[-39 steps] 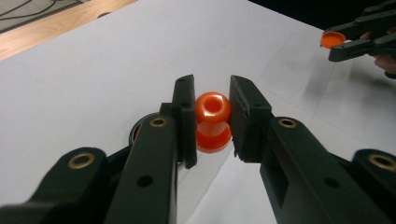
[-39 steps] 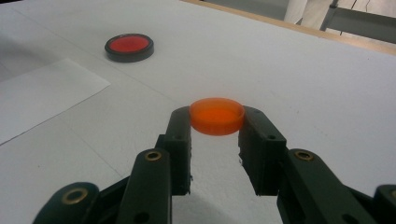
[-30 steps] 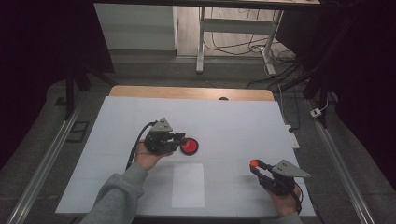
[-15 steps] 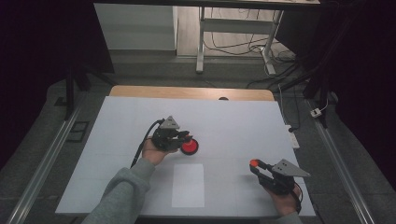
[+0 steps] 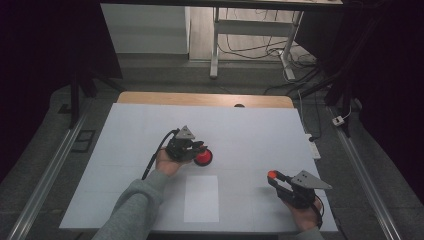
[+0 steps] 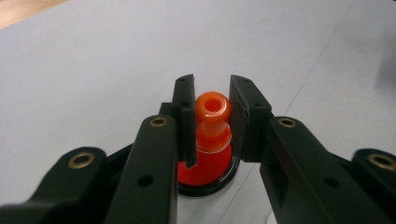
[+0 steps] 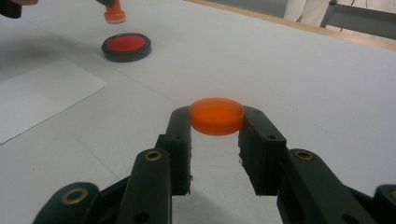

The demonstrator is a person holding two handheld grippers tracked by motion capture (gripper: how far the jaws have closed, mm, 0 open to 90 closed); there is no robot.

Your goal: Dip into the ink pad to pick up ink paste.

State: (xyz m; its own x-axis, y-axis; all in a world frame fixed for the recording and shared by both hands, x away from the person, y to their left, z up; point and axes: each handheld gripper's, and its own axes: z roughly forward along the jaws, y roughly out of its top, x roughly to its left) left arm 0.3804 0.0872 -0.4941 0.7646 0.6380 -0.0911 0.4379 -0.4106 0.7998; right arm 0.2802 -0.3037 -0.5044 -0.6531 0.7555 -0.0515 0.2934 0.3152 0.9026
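Note:
My left gripper (image 5: pixel 199 148) is shut on an orange stamp (image 6: pixel 213 112), gripped by its knobbed handle. Directly under it lies a round black ink pad (image 6: pixel 208 170) with a red face, near the table's middle (image 5: pixel 204 157). From the right gripper view the stamp (image 7: pixel 114 14) hangs a little above and behind the ink pad (image 7: pixel 126 46), apart from it. At the front right, my right gripper (image 5: pixel 273 176) is shut on a flat round orange lid (image 7: pixel 216 115), pinched by its rim just above the table.
A white sheet of paper (image 5: pixel 201 198) lies flat near the front edge between the two hands. The white table top (image 5: pixel 250 125) ends in a wooden strip (image 5: pixel 200 99) at the far side. A cable trails from the left gripper.
The left hand has shifted to the right and sunk, bringing the stamp over the ink pad. The right hand and its lid have stayed where they were.

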